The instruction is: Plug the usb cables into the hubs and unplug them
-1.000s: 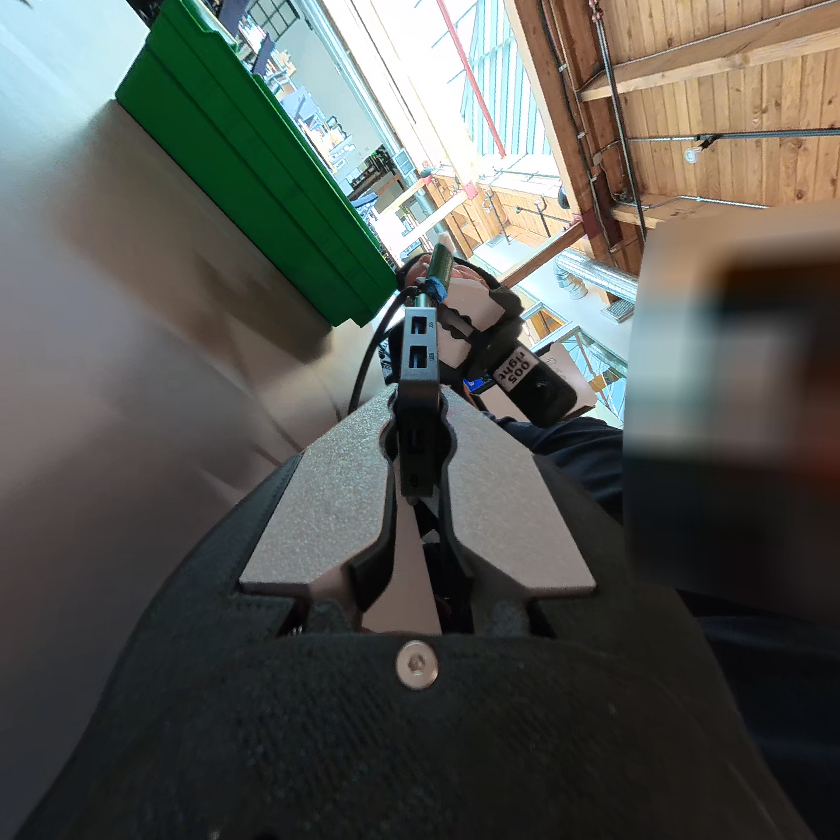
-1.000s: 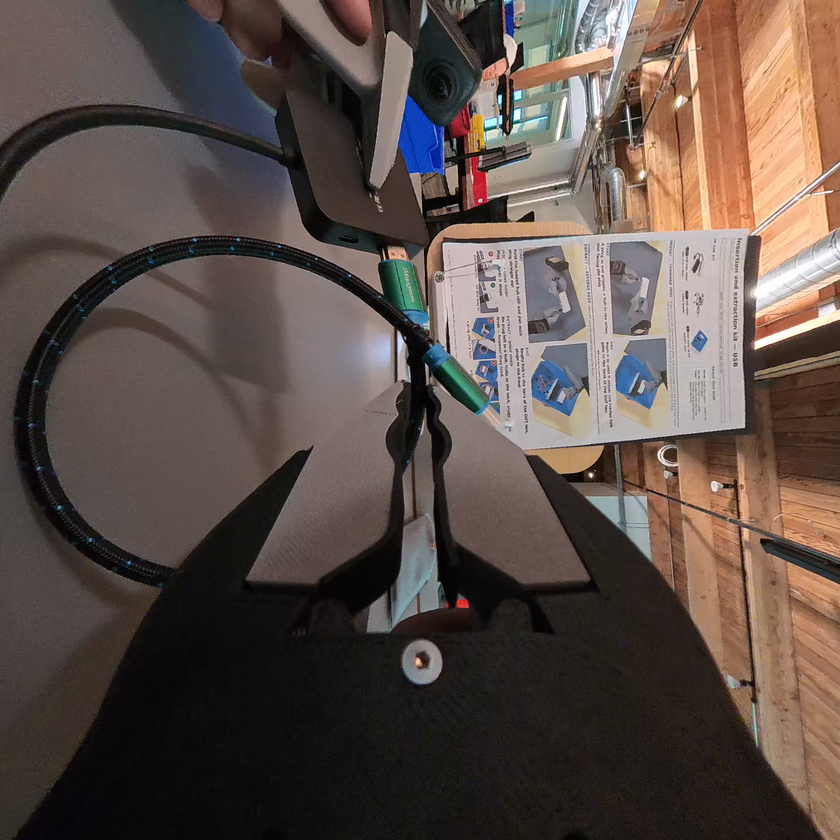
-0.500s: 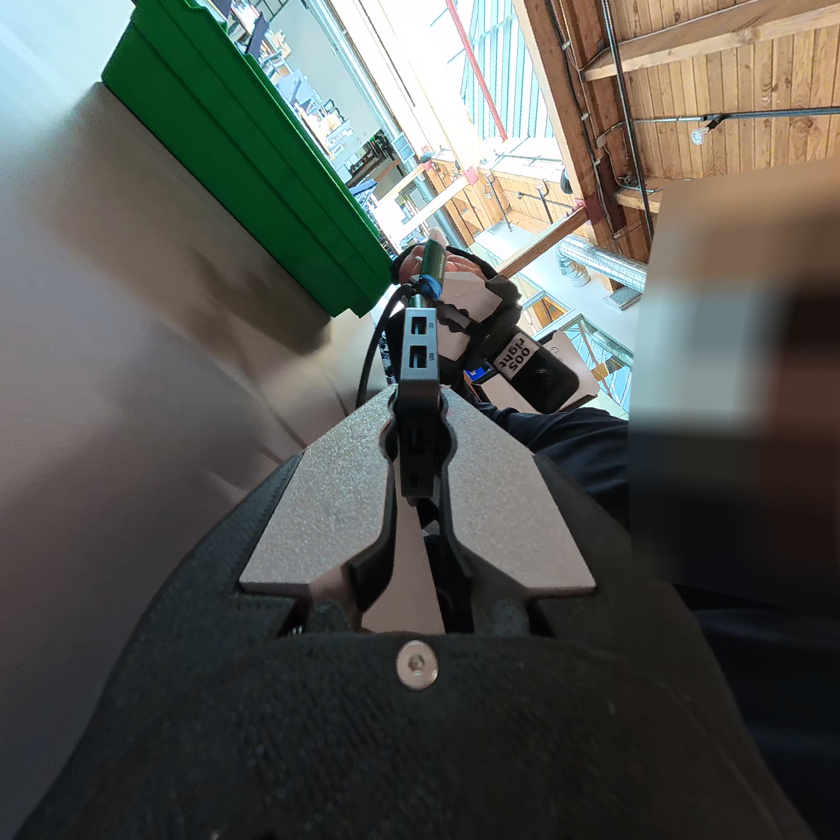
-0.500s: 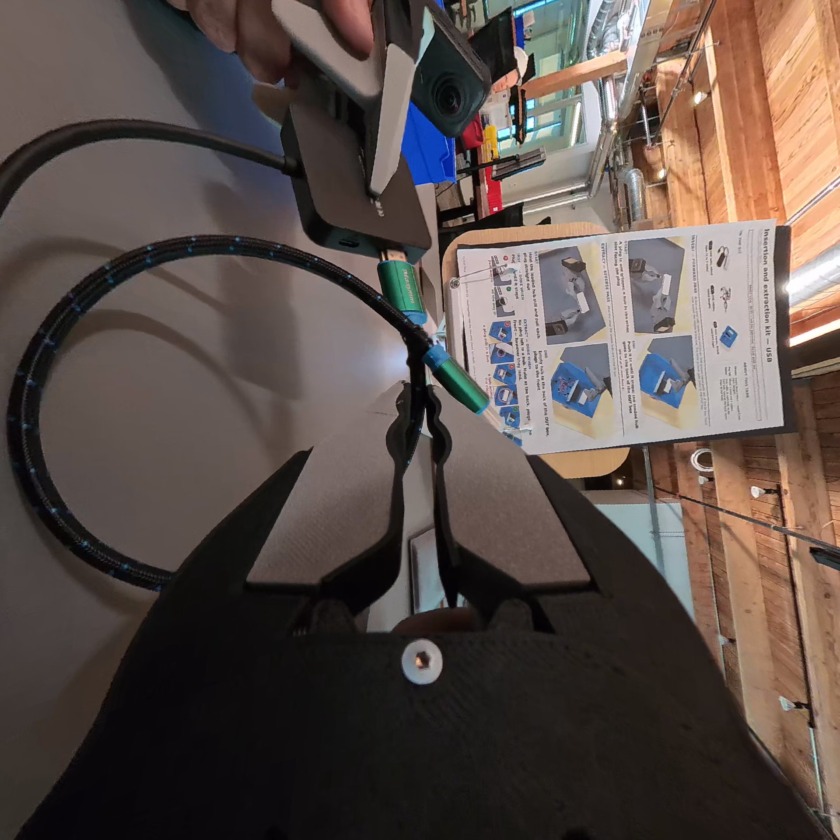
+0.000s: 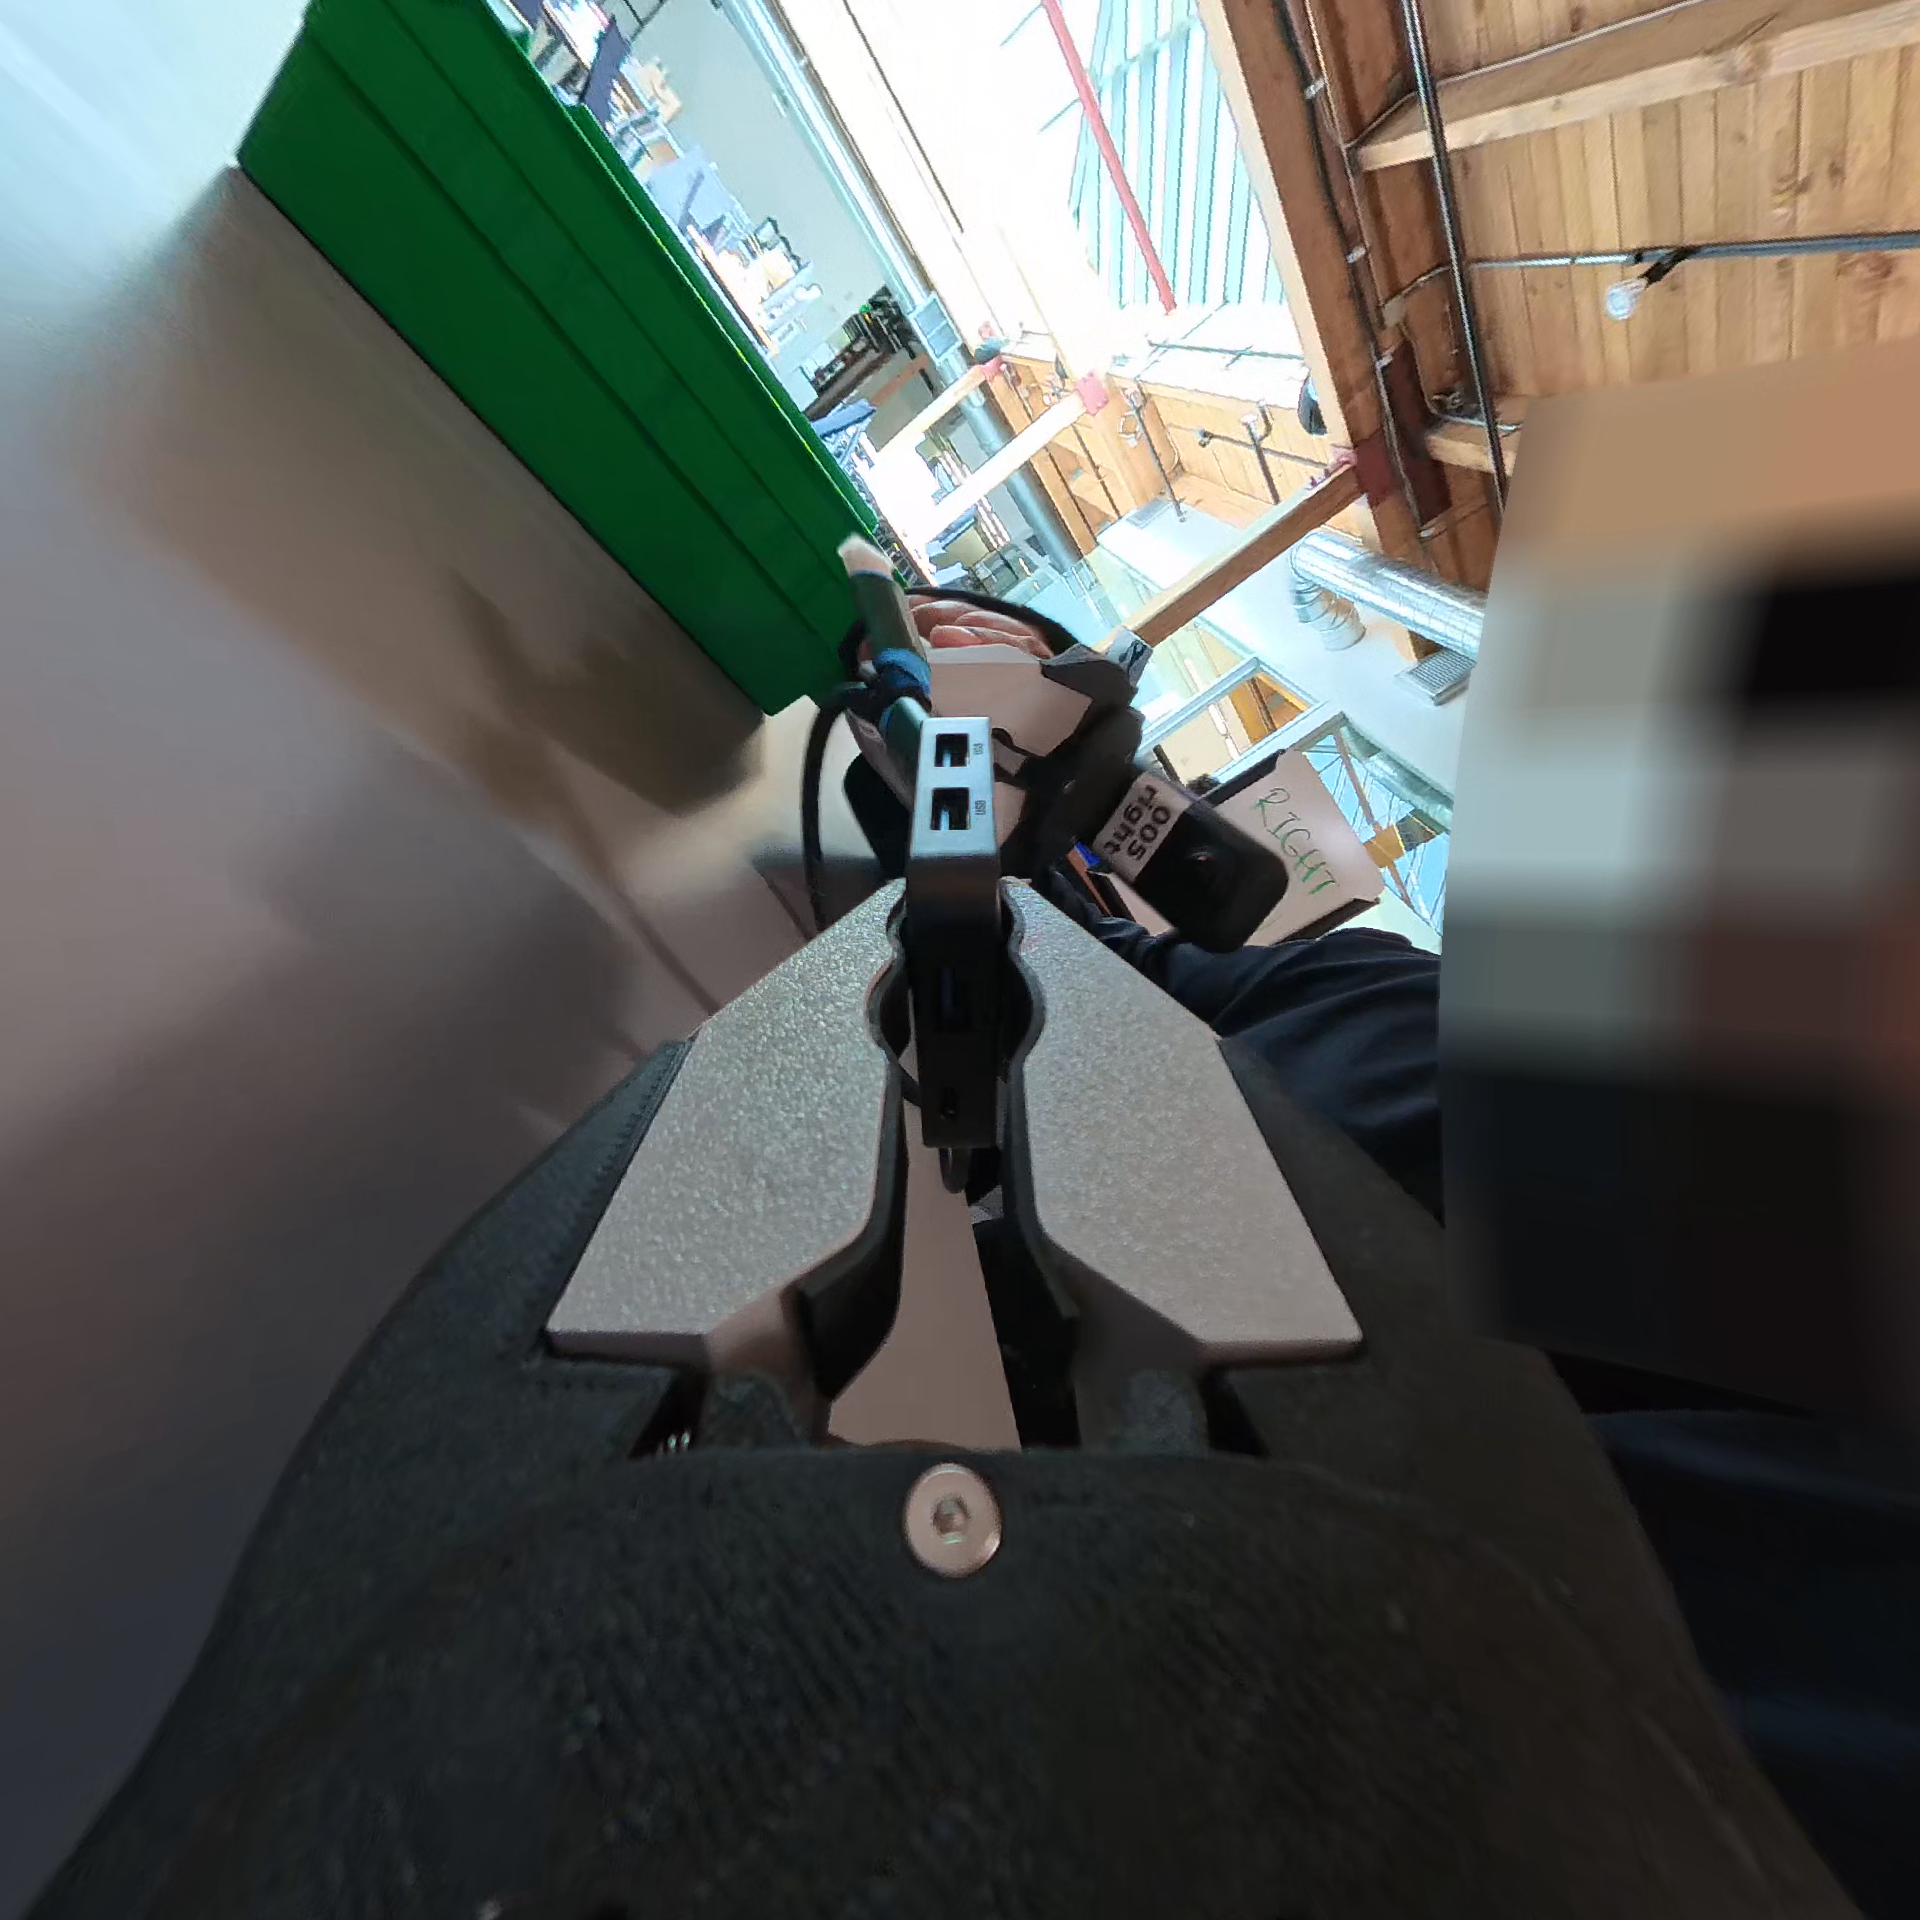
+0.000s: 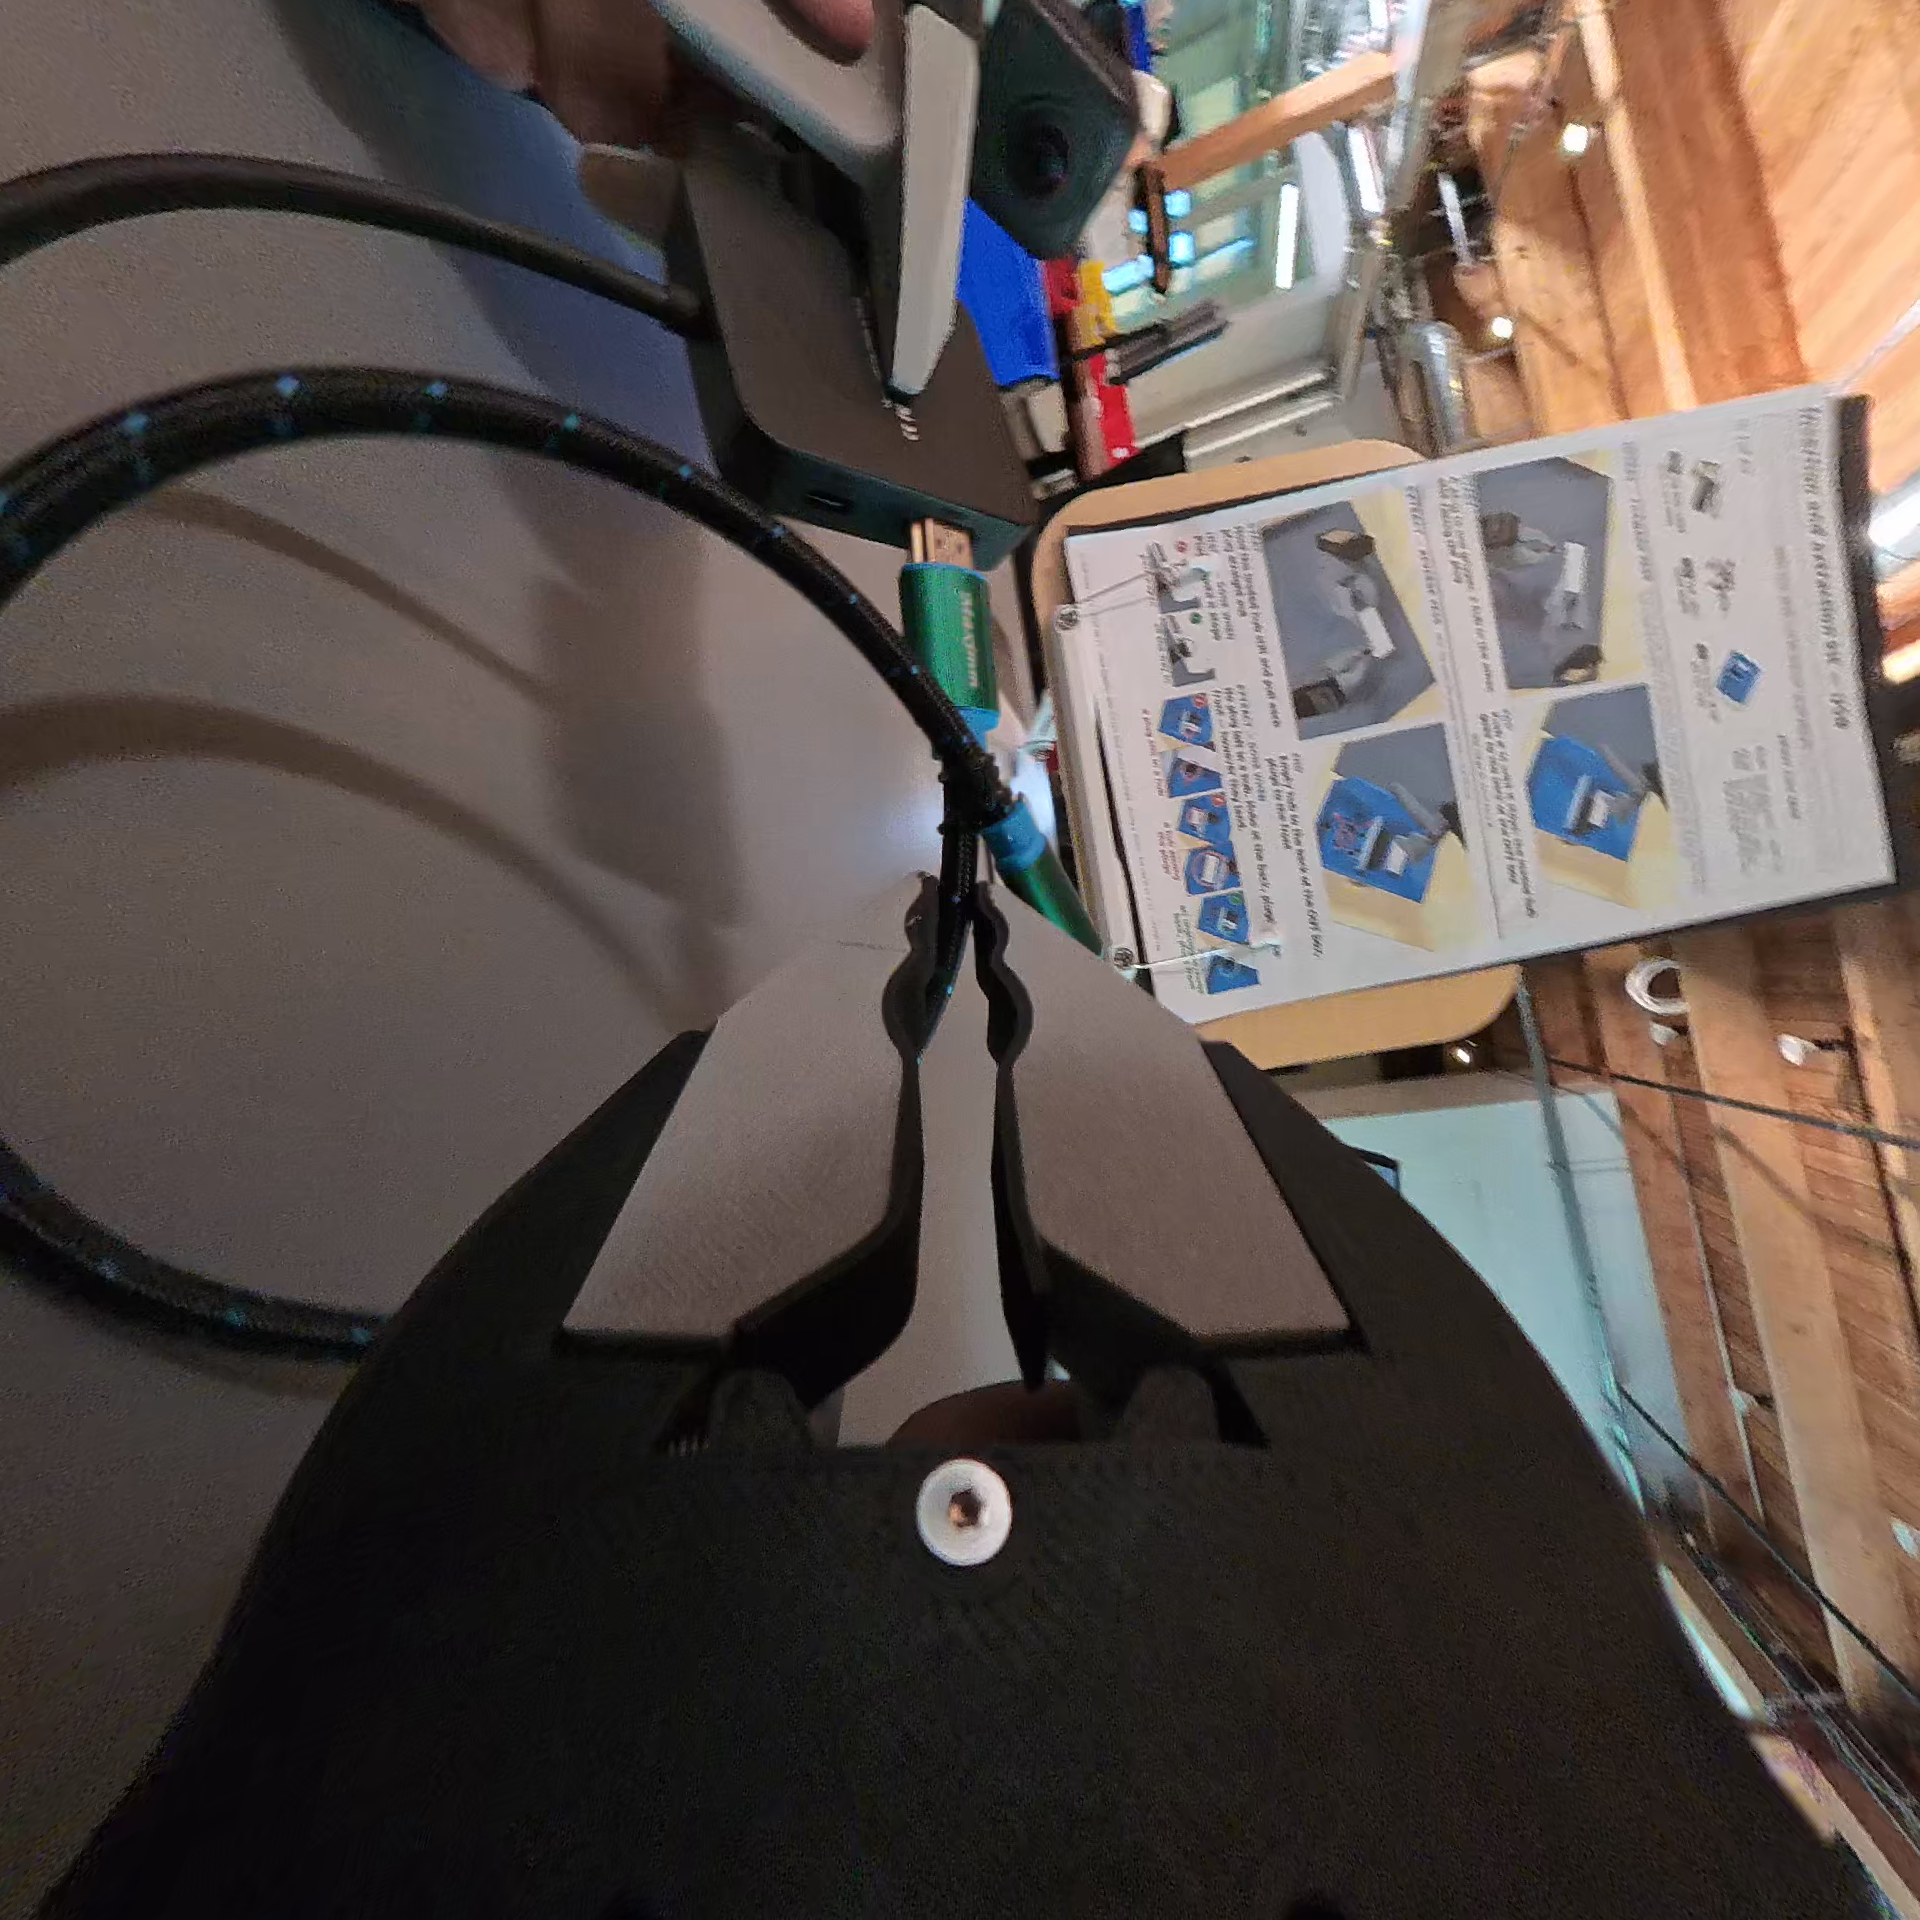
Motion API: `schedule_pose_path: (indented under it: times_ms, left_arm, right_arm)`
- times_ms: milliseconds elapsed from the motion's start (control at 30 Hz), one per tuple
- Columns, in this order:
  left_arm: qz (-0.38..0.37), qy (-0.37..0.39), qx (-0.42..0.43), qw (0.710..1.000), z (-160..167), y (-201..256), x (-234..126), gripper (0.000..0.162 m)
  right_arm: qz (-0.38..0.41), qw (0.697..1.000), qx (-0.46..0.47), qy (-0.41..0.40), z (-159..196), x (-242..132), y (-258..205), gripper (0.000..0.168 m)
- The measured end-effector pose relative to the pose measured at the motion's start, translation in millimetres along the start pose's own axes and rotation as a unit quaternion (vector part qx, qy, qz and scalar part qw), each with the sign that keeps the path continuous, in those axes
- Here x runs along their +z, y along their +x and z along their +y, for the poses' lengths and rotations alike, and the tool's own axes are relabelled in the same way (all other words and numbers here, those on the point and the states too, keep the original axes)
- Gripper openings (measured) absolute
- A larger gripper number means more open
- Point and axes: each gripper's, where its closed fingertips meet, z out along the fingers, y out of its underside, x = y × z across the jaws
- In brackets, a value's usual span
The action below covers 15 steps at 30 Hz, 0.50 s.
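While left gripper clamps one hub, right gripper pinches one cable.

**Our two handheld grippers up close**

We are showing a left gripper and a right gripper with black textured bodies, flat grey wedge-shaped fingers edged in black, and one silver hex screw each. We are wearing a dark sleeve; the right gripper's black camera is carrying a white sticker.

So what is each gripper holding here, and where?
Left gripper: dark grey hub, mid-body. Right gripper: black braided cable, just behind its green plug.
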Motion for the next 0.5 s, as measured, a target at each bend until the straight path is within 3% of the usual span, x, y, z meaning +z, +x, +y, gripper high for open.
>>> schedule_pose_path:
  times_ms: [133, 500]
  left_arm:
    - [-0.035, 0.018, 0.003, 0.999, -5.0, -9.2, -2.5, 0.011]
    - [-0.026, 0.055, -0.025, 0.998, -15.0, -10.5, -7.6, 0.011]
  right_arm:
    - [0.05, 0.999, -0.002, -0.004, -1.9, -1.1, 7.8, 0.002]
    - [0.148, 0.978, -0.13, -0.072, -10.0, 1.4, 7.5, 0.001]
